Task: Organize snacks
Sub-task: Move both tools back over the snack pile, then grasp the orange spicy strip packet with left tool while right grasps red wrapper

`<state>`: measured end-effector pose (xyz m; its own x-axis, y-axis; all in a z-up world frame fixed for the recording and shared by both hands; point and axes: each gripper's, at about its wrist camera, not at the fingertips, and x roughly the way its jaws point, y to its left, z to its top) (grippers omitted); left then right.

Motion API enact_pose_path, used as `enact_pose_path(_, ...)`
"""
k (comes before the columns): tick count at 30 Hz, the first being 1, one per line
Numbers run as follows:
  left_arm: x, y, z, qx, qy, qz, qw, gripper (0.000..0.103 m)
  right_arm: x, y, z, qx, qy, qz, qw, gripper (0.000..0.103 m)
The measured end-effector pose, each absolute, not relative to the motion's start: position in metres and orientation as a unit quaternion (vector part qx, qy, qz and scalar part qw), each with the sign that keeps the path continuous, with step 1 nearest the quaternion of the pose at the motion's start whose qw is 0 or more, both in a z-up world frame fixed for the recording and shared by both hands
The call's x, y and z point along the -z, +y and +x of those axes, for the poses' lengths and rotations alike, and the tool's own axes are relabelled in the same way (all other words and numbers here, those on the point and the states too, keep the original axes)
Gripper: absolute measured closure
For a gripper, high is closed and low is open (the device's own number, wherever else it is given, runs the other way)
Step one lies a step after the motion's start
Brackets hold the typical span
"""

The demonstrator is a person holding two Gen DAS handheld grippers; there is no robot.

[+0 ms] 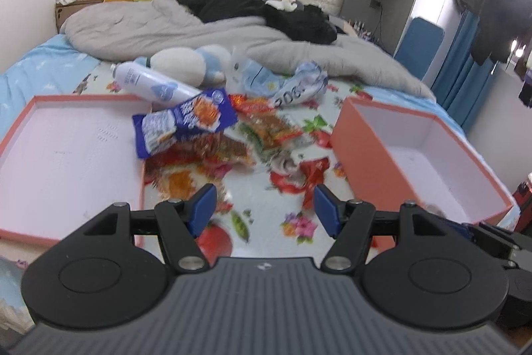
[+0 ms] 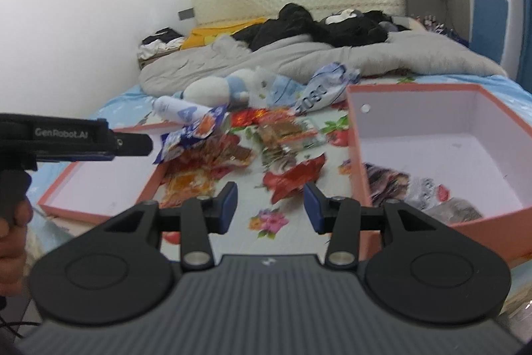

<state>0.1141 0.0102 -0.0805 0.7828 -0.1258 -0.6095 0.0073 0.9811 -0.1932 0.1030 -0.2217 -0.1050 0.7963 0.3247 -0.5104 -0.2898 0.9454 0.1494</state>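
A heap of snack packets lies on the floral bed sheet: a blue packet [image 1: 186, 122], clear orange packets [image 1: 272, 128] and a red wrapper [image 1: 314, 175]. My left gripper [image 1: 264, 207] hovers just short of the heap, open, with nothing between its blue pads. A shallow pink lid [image 1: 20, 128] lies to its left and a deep pink box [image 1: 362, 152] to its right. My right gripper [image 2: 271, 205] is open and empty too, near the red wrapper [image 2: 292, 178], beside the box wall [image 2: 357, 155]. A few packets [image 2: 389, 182] lie inside the box.
Behind the heap lie a white spray can [image 1: 149, 82], a white and blue plush toy [image 1: 186, 62] and crumpled plastic bags [image 1: 299, 85]. A grey duvet [image 1: 149, 25] and black clothes [image 1: 252, 5] cover the far bed. The left tool's body [image 2: 83, 142] and a hand [image 2: 13, 222] show at left.
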Motion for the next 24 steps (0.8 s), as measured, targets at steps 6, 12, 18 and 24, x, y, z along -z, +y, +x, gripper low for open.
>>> enact_pose_path(6,0.103,0.027,0.111,0.025,0.342,-0.110,0.933,0.034,0.115,-0.207,0.104,-0.175,0.285,0.017,0.942,0.057)
enact_pose_path(12,0.123,0.038,0.124,0.010,0.362,-0.115,0.925,0.034,0.124,-0.189,0.113,-0.185,0.288,-0.011,0.939,0.057)
enact_pose_path(18,0.134,0.049,0.153,-0.003,0.374,-0.115,0.920,0.029,0.131,-0.174,0.131,-0.192,0.288,-0.027,0.938,0.058)
enact_pose_path(24,0.145,0.058,0.197,-0.009,0.384,-0.107,0.917,0.028,0.145,-0.166,0.169,-0.165,0.304,-0.030,0.938,0.058)
